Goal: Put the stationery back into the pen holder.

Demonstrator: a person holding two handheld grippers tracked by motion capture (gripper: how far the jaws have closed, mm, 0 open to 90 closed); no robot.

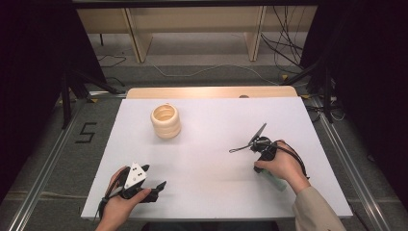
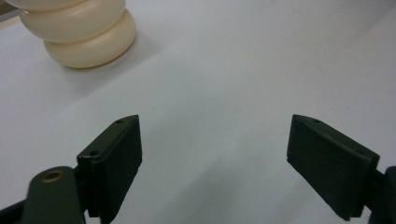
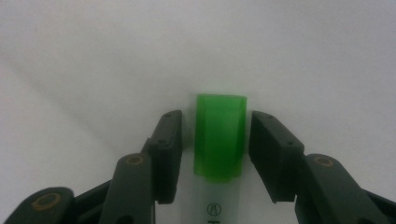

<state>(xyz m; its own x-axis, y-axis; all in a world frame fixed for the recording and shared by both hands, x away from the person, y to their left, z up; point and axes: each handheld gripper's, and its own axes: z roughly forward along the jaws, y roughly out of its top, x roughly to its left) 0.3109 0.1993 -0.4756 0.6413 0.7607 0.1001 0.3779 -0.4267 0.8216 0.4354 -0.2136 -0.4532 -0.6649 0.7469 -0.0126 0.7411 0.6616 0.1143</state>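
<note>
Currently right gripper (image 3: 215,154) straddles the marker (image 3: 220,140) at lower centre, jaws not quite clamped; left gripper (image 2: 212,161) released; off-centre closing could squirt the marker across the desk (image 1: 211,144).

Left gripper view. Your left gripper (image 2: 212,161) has its two black jaws spread wide, rising from the bottom edge of the view, one at lower left and one at lower right. Nothing sits between them; bare white tabletop (image 2: 243,70) shows in the gap. The inner pads face each other across that gap. A brass-coloured rivet shows on the left jaw's linkage at bottom left. Ahead of you, toward the upper left corner of the view, stands a cream ribbed holder (image 2: 81,32) of stacked rounded rings, resting on the tabletop, well apart from both jaws. Its top is cut off by the view's edge.
</note>
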